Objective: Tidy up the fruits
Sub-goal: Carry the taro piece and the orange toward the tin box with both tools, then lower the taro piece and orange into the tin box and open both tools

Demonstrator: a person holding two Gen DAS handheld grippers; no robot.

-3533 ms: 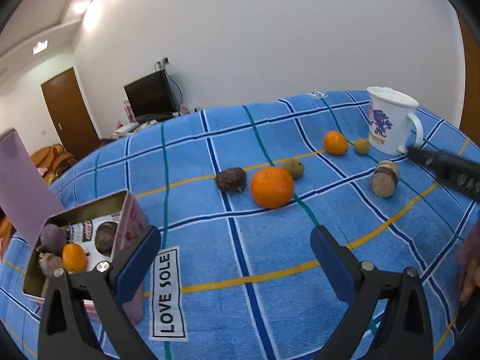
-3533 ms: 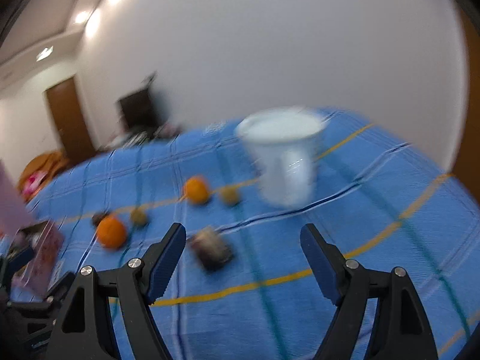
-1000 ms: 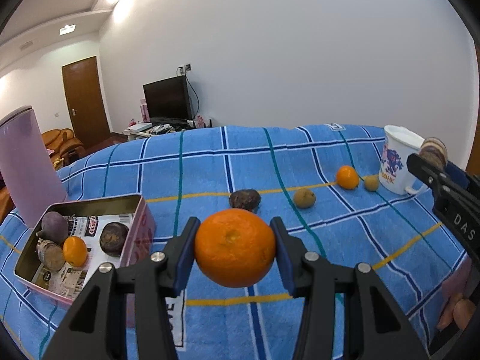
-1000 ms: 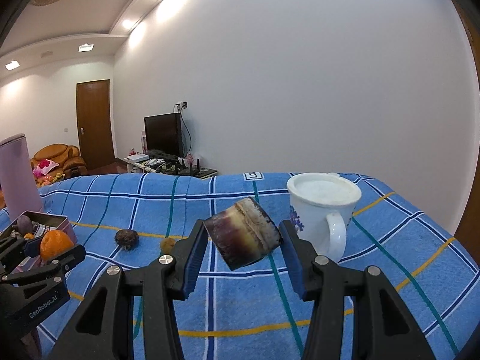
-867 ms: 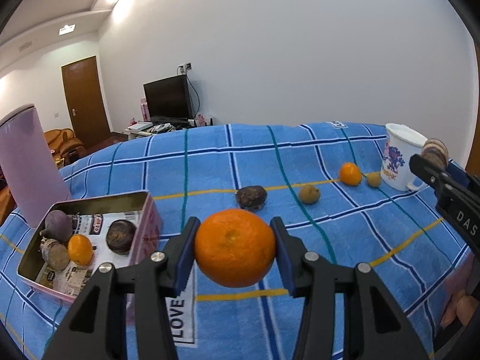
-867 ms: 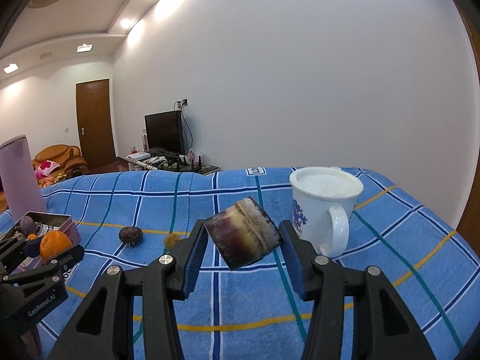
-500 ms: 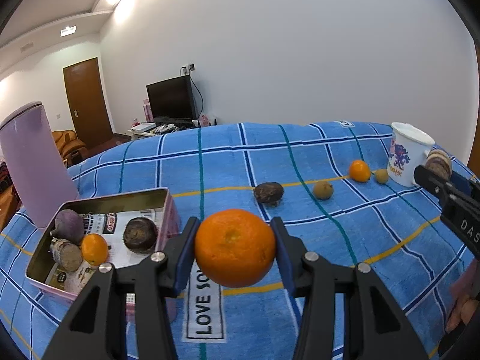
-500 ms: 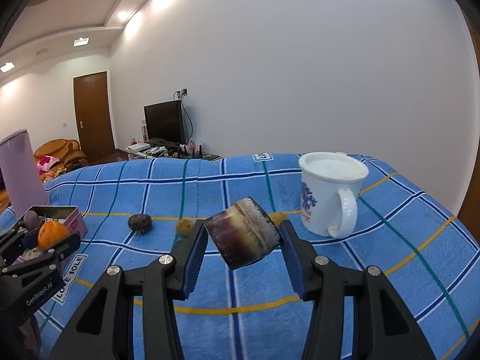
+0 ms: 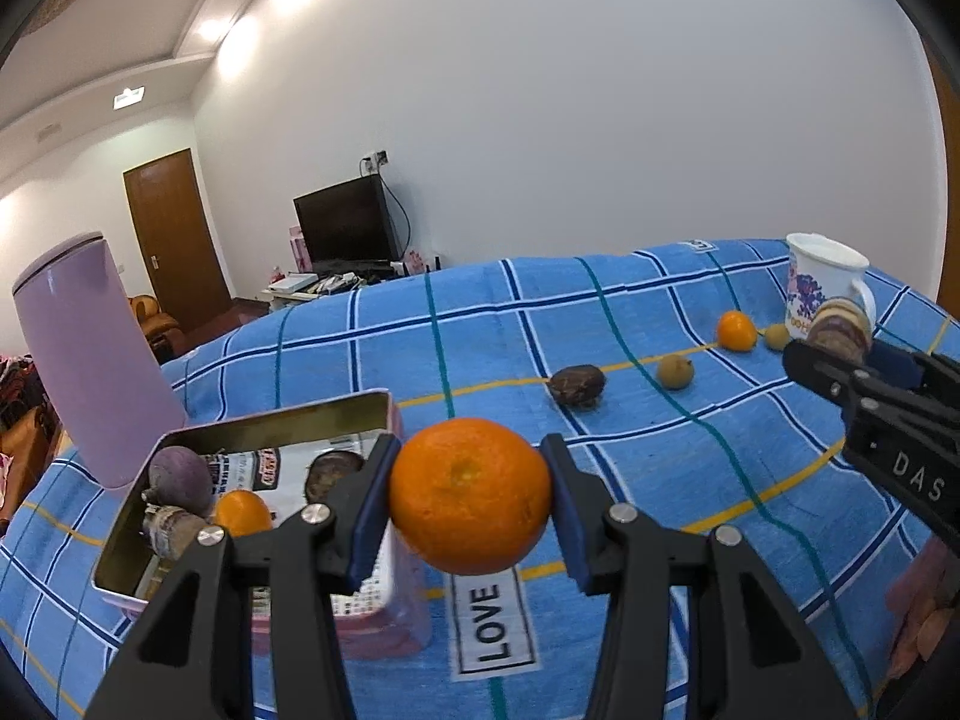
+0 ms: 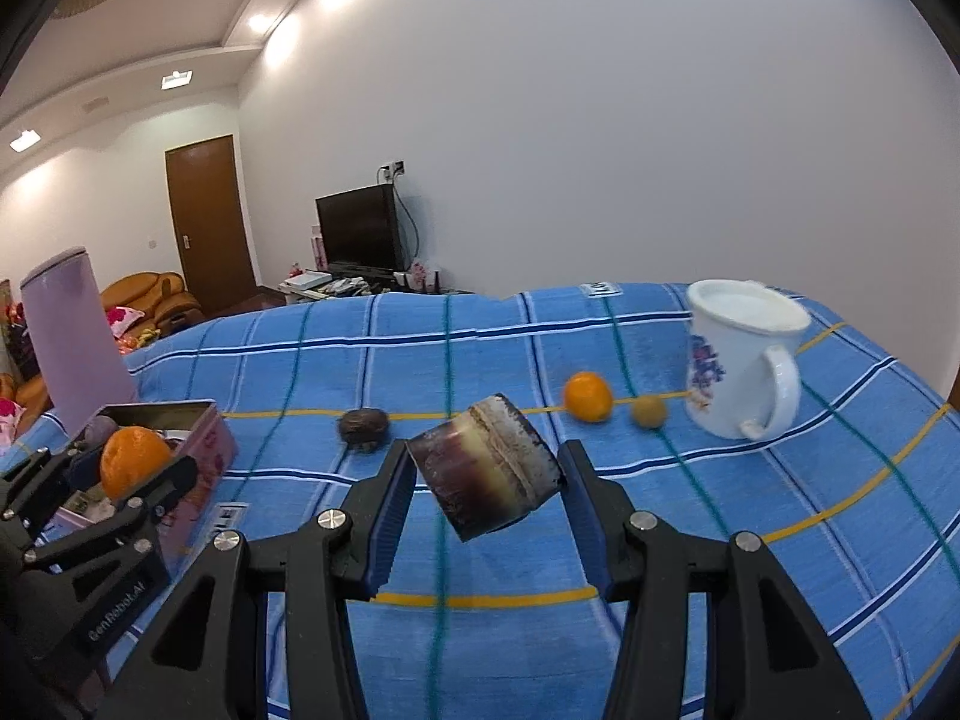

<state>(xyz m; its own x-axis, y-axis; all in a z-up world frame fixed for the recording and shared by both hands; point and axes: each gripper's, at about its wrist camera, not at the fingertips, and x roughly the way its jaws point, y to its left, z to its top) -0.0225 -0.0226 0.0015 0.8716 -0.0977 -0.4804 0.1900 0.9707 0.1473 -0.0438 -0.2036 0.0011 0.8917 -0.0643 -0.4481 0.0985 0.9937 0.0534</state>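
Now both loads are mid-carry toward the tin (image 9: 270, 420). The left gripper (image 9: 468, 495) is clamped on an orange (image 9: 471, 495) just beside the tin's near corner; the right gripper (image 10: 486, 480) grips a cane piece (image 10: 486, 474) above the cloth. Next, I judge, each must reach over the tin and let go.

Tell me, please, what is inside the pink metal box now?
Inside the pink box: a purple round fruit, a small orange, a dark fruit, a brownish piece. The left gripper's fingers cover the near corner.
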